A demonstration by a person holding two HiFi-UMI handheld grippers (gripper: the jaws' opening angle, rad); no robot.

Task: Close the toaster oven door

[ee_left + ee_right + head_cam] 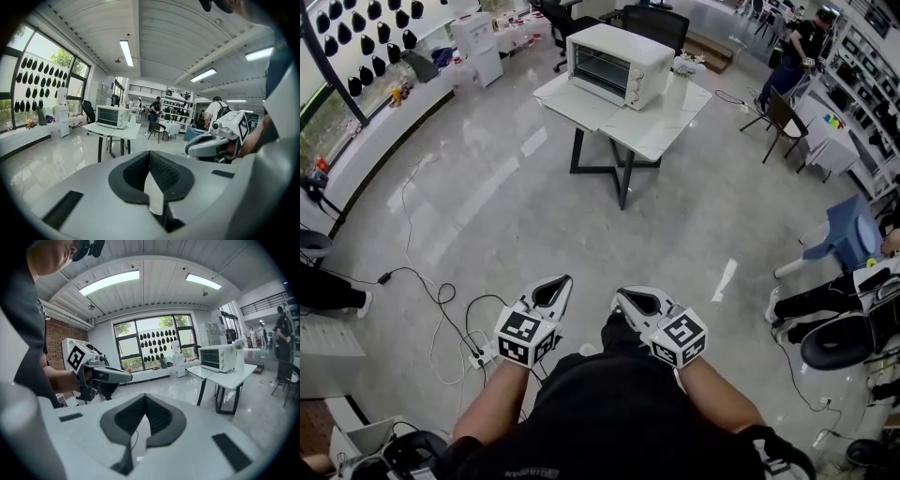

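The white toaster oven (619, 64) stands on a white table (661, 131) far across the room, several steps ahead; its glass door looks upright against the front. It also shows small in the left gripper view (111, 116) and the right gripper view (216, 358). Both grippers are held close to the person's waist, far from the oven. My left gripper (555, 286) (150, 153) has its jaws shut with nothing between them. My right gripper (625, 298) (144, 398) is beside it, likewise shut and empty.
Cables and a power strip (478, 354) lie on the glossy floor at the left. A white vase (679, 82) stands beside the oven. A dark chair (783, 117), a blue chair (848, 234) and seated people are at the right. A person (797, 47) stands at the back.
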